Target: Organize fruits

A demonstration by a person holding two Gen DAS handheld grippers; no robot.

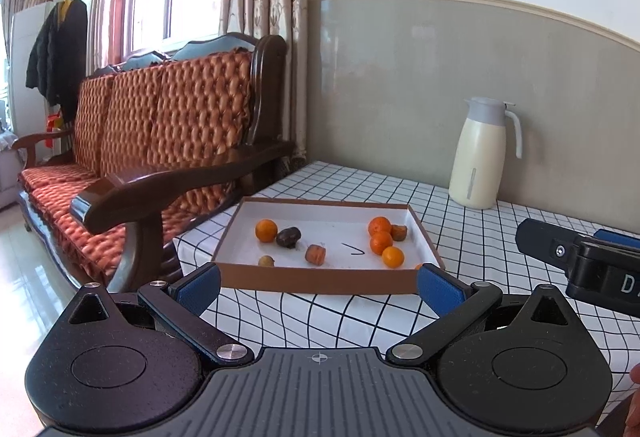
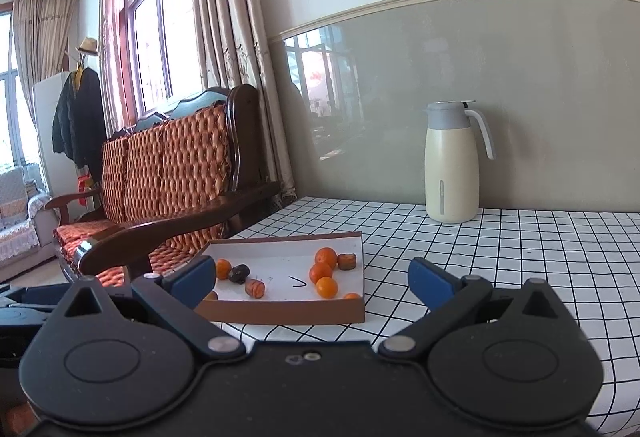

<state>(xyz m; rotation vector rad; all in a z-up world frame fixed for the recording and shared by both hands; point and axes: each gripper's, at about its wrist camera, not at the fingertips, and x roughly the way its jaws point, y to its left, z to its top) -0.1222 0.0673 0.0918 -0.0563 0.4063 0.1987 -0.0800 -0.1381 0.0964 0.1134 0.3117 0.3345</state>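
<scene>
left gripper point(image 1: 318, 287) jaws spread, empty | right gripper point(image 2: 312, 283) likewise | tray point(image 1: 320, 279) holds oranges point(image 1: 380, 242), possibly dates

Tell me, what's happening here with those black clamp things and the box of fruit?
A person holds a two-finger gripper in each hand, sorting fruit. The left gripper and right gripper are both open and empty, hovering before the shallow brown cardboard tray on the black-and-white checked tablecloth. Small round orange fruits cluster at the tray's right; another orange one, a dark brown fruit and others lie left. Nothing is picked up yet.
</scene>
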